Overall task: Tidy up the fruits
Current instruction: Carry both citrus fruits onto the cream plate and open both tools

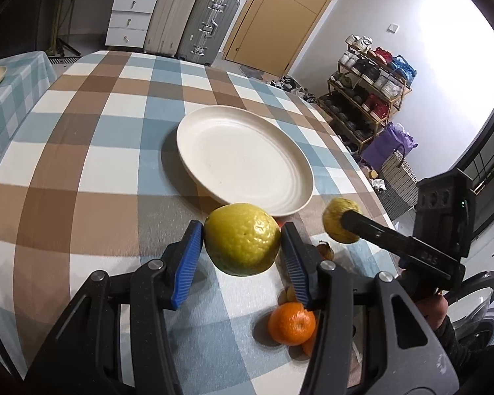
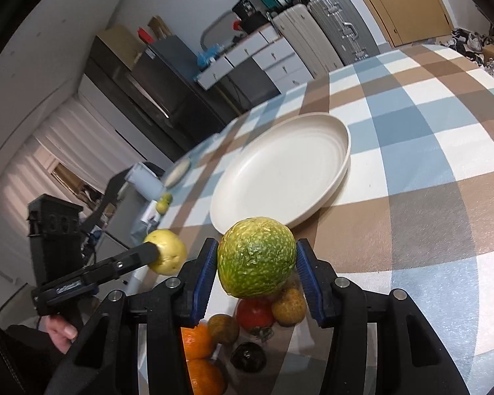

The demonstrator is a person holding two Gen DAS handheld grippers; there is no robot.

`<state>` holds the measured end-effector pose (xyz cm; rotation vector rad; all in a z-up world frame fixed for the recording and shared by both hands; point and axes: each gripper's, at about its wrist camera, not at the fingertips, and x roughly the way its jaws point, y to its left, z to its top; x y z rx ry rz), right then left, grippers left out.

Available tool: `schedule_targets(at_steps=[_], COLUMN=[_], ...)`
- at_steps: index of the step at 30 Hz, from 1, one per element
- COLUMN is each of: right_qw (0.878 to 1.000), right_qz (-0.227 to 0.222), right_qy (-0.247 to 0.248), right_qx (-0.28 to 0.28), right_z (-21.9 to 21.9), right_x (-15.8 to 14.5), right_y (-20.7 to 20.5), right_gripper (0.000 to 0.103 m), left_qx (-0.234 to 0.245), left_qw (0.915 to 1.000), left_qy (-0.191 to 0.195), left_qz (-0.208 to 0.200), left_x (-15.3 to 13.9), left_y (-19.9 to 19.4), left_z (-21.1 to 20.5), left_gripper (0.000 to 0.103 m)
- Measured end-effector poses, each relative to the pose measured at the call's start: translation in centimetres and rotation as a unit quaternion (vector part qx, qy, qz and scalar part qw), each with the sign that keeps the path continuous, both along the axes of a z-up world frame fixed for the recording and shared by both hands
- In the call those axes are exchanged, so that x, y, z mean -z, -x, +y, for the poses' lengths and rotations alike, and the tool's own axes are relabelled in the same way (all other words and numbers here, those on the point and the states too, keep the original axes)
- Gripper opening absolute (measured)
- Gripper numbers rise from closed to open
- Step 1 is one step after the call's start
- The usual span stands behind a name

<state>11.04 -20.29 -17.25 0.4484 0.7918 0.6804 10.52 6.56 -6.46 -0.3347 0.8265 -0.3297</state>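
— Watching from here: nearest to the person, the heap of loose fruit lies on the checked tablecloth [image 2: 428,151], a mandarin [image 1: 291,323] in front with a red tomato [image 2: 254,313] and some darker pieces beside it.

— And both tools are loaded?

— Yes. The left gripper [image 1: 242,247] has its jaws about half spread and clamped on a smooth yellow-green citrus [image 1: 242,239], a blue pad pressed to each side. The right gripper [image 2: 257,263] is set about as wide, gripping a bumpy green-and-yellow fruit [image 2: 257,256]. Both fruits seem to hang above the cloth, side by side, just short of the near rim of the white plate [image 1: 194,121].

— So what makes the drop go well?

— I'd say carry each one forward over the rim and lower it until it sits on the plate before letting go; round fruit rolls. Placing them apart, one toward the left half and one toward the right, would keep the tools from knocking together. The plate is bare, so there is room.

— Anything beyond it?

— Only more tablecloth, then suitcases [image 1: 194,16] and a door [image 1: 280,10] far off.
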Motion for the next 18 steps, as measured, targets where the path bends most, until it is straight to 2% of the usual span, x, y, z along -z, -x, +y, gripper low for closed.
schedule_targets(at_steps=[10, 18], right_qw=[0.999, 0.998], right_qz=[-0.029, -0.046], right_qy=[-0.029, -0.02], right_qx=[-0.005, -0.024], right_z=[-1.1, -0.3], right_x=[-2.2, -3.8], right_y=[-0.6, -3.2], right_gripper=[0.049, 0.049], left_qx=[0.005, 0.01], left_qw=[0.9998, 0.9995], left_qy=[0.012, 0.017], left_qz=[-0.014, -0.024], left_x=[-1.5, -2.9], left_y=[-2.3, -5.6], left_z=[-0.3, -0.5], left_gripper=[0.046, 0.046])
